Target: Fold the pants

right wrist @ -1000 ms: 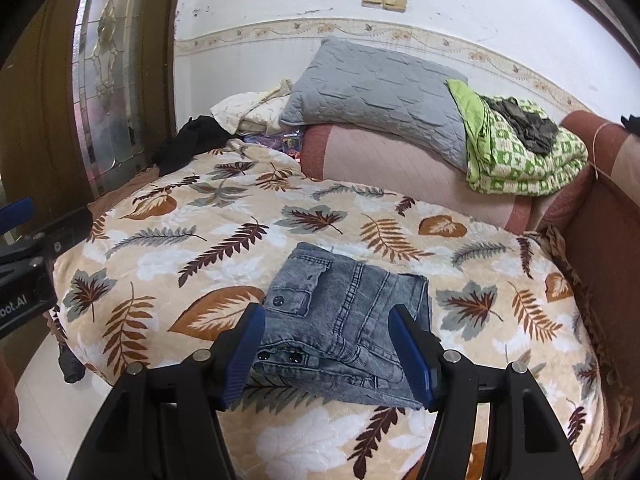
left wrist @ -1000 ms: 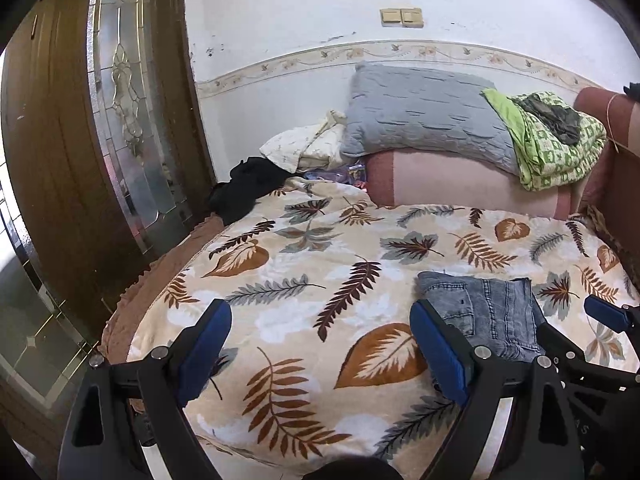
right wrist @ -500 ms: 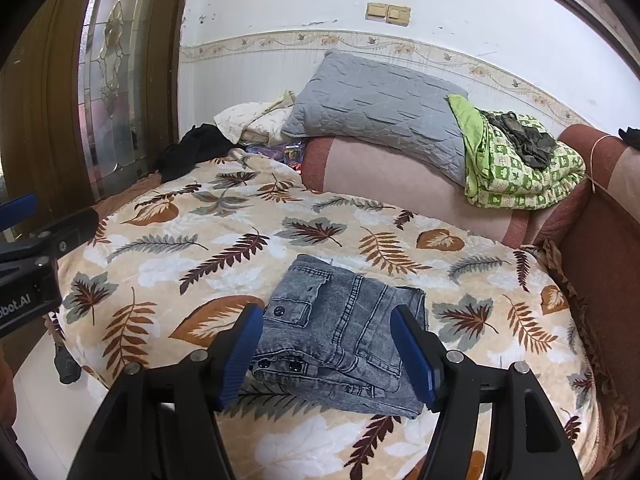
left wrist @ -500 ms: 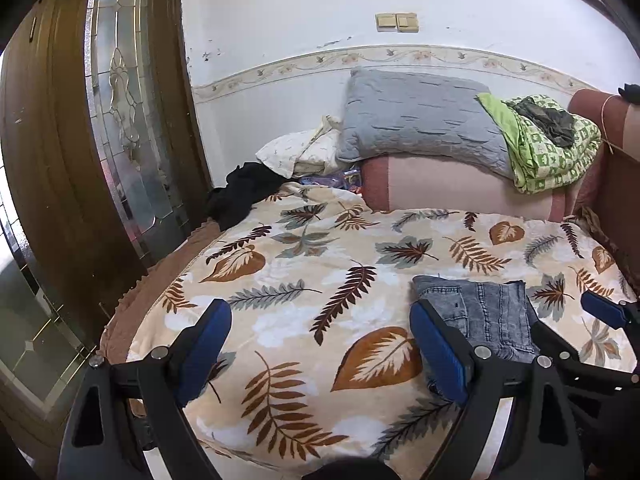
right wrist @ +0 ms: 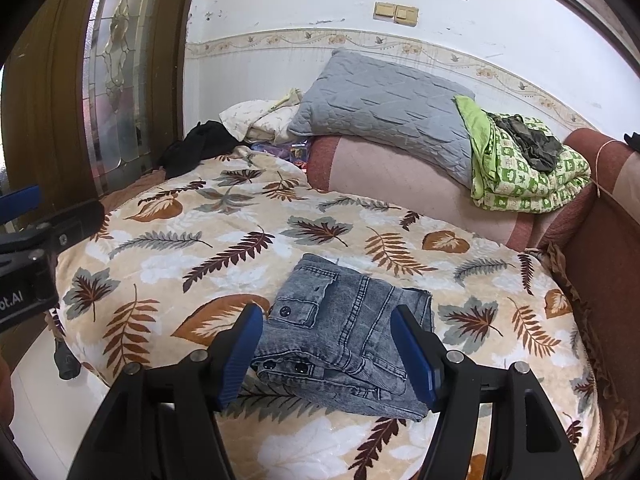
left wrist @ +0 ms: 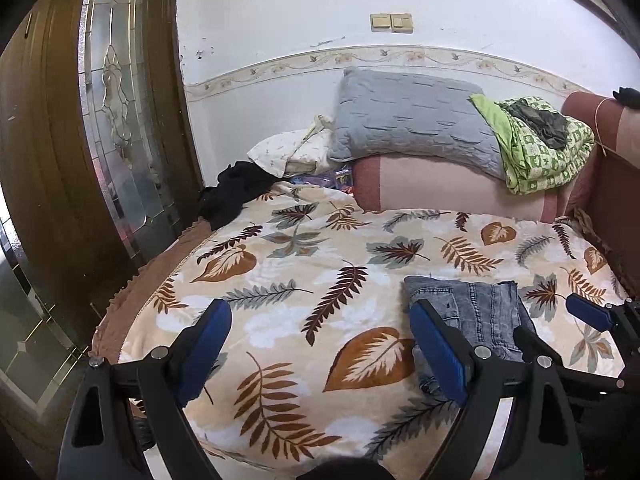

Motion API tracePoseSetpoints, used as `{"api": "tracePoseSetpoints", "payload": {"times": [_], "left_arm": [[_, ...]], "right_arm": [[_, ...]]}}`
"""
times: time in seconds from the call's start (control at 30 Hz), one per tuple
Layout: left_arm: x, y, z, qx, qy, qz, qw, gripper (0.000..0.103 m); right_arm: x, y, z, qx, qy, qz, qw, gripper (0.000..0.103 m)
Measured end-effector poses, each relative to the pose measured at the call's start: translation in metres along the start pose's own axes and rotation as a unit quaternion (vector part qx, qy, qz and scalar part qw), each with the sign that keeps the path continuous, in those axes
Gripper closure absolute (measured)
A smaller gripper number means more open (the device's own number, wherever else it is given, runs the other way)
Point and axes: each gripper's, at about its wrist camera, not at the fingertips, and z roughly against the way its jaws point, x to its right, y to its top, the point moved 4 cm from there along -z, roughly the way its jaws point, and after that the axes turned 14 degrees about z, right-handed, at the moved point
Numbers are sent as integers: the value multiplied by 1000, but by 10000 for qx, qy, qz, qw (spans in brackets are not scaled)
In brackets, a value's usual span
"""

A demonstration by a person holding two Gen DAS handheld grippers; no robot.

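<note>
Grey washed denim pants (right wrist: 346, 334) lie folded into a compact stack on the leaf-print blanket (right wrist: 224, 248) near the bed's front edge. They also show in the left wrist view (left wrist: 476, 312) at the right. My right gripper (right wrist: 328, 350) is open and empty, held above and in front of the stack, apart from it. My left gripper (left wrist: 320, 344) is open and empty over the blanket, left of the pants. The right gripper's blue fingertip (left wrist: 588, 312) shows at the far right of the left wrist view.
A grey pillow (right wrist: 384, 100), a green patterned blanket (right wrist: 524, 168) and a pink bolster (right wrist: 400, 184) lie at the back. Black clothing (right wrist: 196, 148) sits at the back left. A wooden door with glass (left wrist: 112, 120) stands left. A brown sofa arm (right wrist: 600, 248) borders the right.
Both grippers have drawn back and up a little from the bed, so the folded pants look smaller and farther. The pants have not moved.
</note>
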Motion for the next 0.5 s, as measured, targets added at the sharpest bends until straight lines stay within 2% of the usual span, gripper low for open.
{"api": "tracePoseSetpoints", "payload": {"times": [0.23, 0.5], "left_arm": [[6, -1, 1, -84, -203, -15, 9998, 12], [7, 2, 5, -135, -273, 53, 9995, 12]], "right_arm": [[-1, 0, 2, 47, 18, -7, 10000, 33], [1, 0, 10, 240, 90, -140, 9996, 33]]}}
